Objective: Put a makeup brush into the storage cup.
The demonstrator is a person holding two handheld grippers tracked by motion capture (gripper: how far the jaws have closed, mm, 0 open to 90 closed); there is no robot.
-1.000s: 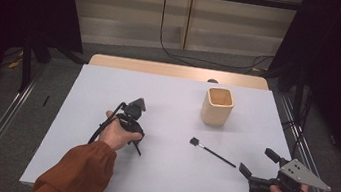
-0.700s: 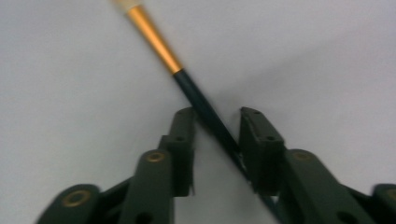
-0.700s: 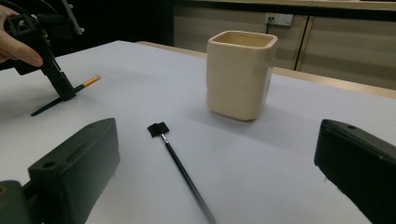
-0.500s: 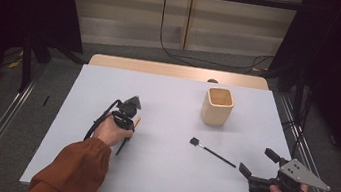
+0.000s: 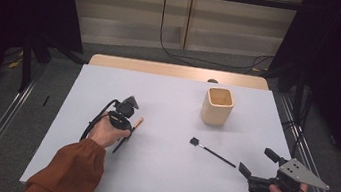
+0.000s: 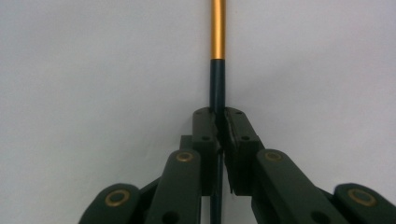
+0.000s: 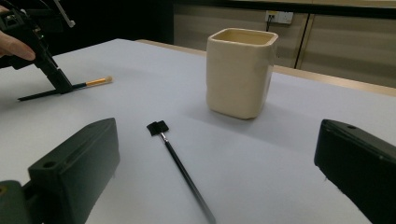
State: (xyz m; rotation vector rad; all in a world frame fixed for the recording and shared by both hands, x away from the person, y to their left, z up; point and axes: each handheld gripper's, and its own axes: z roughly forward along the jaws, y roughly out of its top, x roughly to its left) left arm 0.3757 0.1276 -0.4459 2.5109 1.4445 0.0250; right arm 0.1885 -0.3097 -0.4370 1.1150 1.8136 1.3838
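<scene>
Reaching in from the lower left, the left gripper (image 5: 124, 114) is pointed down at the white table (image 5: 168, 100) and clamped on a brush (image 6: 217, 70) lying flat there. The right gripper (image 5: 259, 163) is held low at the table's right edge, jaws spread and empty, beside a second brush (image 5: 212, 151) and a cup (image 5: 217, 105). Dark curtains and a wood-panelled wall are seen behind.

Item count:

- Brushes: two. One gold-banded brush (image 6: 217, 70) sits clamped between the left gripper's (image 6: 219, 123) jaws; one black brush (image 7: 180, 165) lies ahead of the right gripper's (image 5: 256, 164) parted jaws, between them in that gripper's view.
- Cups: one cup (image 7: 239, 70), beyond the black brush, ahead of the right jaws.
- Grippers: two.
</scene>
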